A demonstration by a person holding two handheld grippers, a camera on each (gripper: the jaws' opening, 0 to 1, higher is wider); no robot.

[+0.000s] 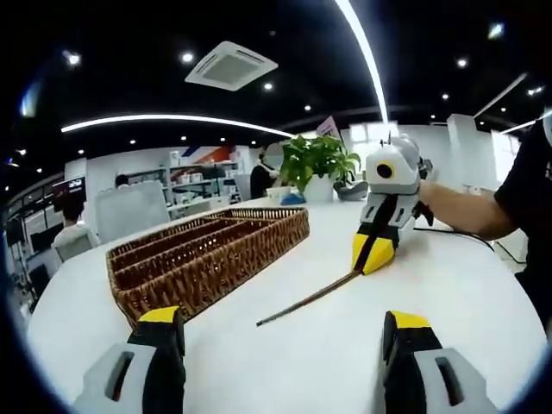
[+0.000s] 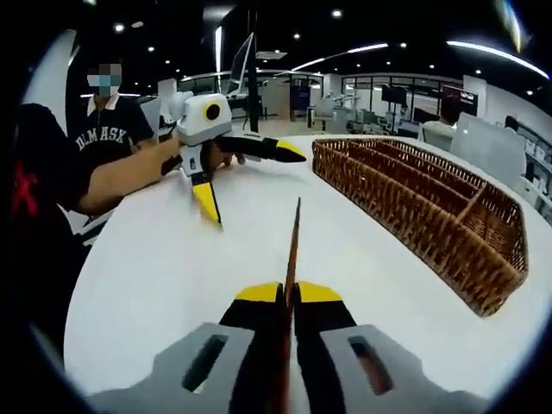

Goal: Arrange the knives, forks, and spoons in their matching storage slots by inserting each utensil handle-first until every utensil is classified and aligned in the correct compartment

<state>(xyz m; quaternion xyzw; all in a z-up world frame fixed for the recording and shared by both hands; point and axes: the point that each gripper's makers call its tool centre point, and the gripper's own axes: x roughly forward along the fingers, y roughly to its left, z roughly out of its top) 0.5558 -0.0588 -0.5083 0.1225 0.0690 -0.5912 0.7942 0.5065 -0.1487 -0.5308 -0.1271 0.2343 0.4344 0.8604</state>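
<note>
A brown wicker tray [image 1: 207,250] with long slots lies on the white table [image 1: 483,302]; in the right gripper view the tray [image 2: 423,203] runs along the right. My right gripper [image 1: 373,254] is shut on a thin dark utensil [image 1: 306,302], whose free end slants down to the table. In its own view the right gripper [image 2: 291,293] grips the utensil [image 2: 293,237] edge-on, pointing forward; I cannot tell what kind it is. My left gripper [image 1: 283,321] stands open and holds nothing, in front of the tray. The left gripper [image 2: 256,185] also appears at upper left, jaws spread wide.
A green plant in a white pot [image 1: 317,168] stands at the table's far side behind the tray. A person's arm [image 1: 466,211] holds the right gripper. A person in a black shirt [image 2: 108,138] stands at the table's edge. Office desks and seated people fill the background.
</note>
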